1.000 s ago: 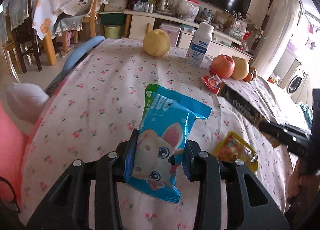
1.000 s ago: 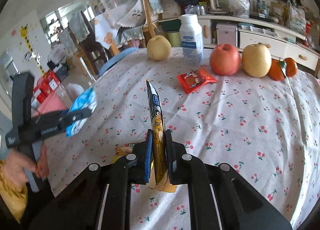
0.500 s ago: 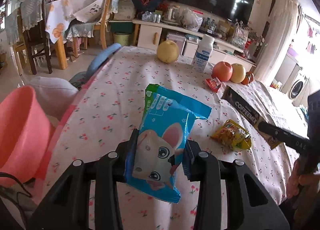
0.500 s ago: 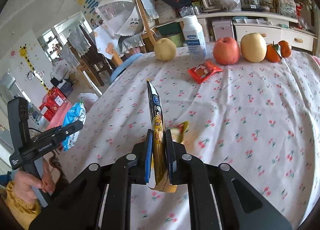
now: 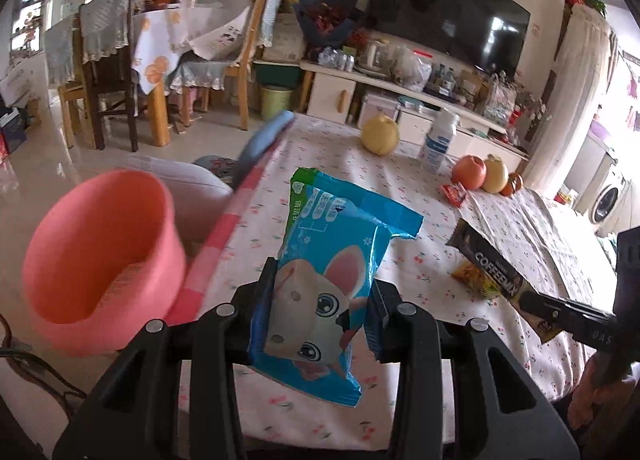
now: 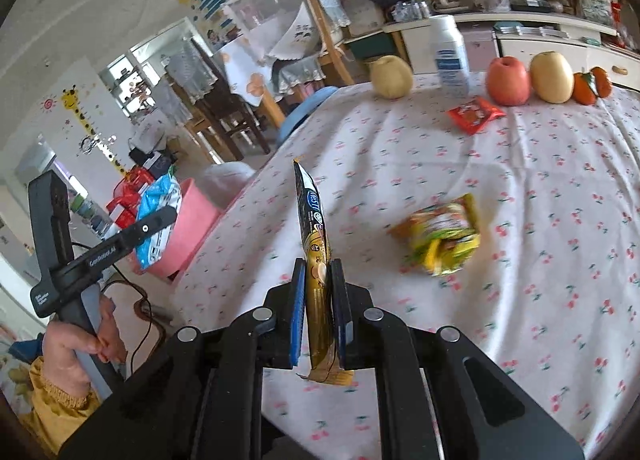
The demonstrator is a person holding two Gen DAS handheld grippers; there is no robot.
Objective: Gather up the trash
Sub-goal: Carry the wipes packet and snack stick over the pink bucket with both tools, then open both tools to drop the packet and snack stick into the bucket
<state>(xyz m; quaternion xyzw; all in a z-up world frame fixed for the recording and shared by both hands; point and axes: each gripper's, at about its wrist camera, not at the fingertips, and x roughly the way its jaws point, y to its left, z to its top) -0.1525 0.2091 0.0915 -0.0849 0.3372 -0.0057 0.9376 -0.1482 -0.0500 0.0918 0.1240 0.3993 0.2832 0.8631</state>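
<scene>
My left gripper [image 5: 320, 292] is shut on a blue wrapper with a cartoon rabbit [image 5: 332, 260], held over the table's left edge beside a pink bin [image 5: 100, 252]. In the right wrist view the same wrapper [image 6: 158, 215] hangs near the pink bin [image 6: 196, 227]. My right gripper [image 6: 318, 284] is shut on a dark gold coffee sachet [image 6: 314, 227], held upright above the tablecloth; it also shows in the left wrist view [image 5: 492, 272]. A yellow crumpled wrapper [image 6: 444, 236] and a red wrapper [image 6: 474, 113] lie on the table.
The table has a cherry-print cloth [image 6: 520, 179]. At its far side stand a white bottle [image 6: 450, 51], a yellow pear [image 6: 390, 75], an apple [image 6: 506, 79], another pear [image 6: 552, 75] and oranges [image 6: 592, 85]. Chairs [image 5: 108, 71] stand on the floor at left.
Both grippers have pulled back from the table and to the left with their wrappers. The pink bin has come into full view beside the left gripper.
</scene>
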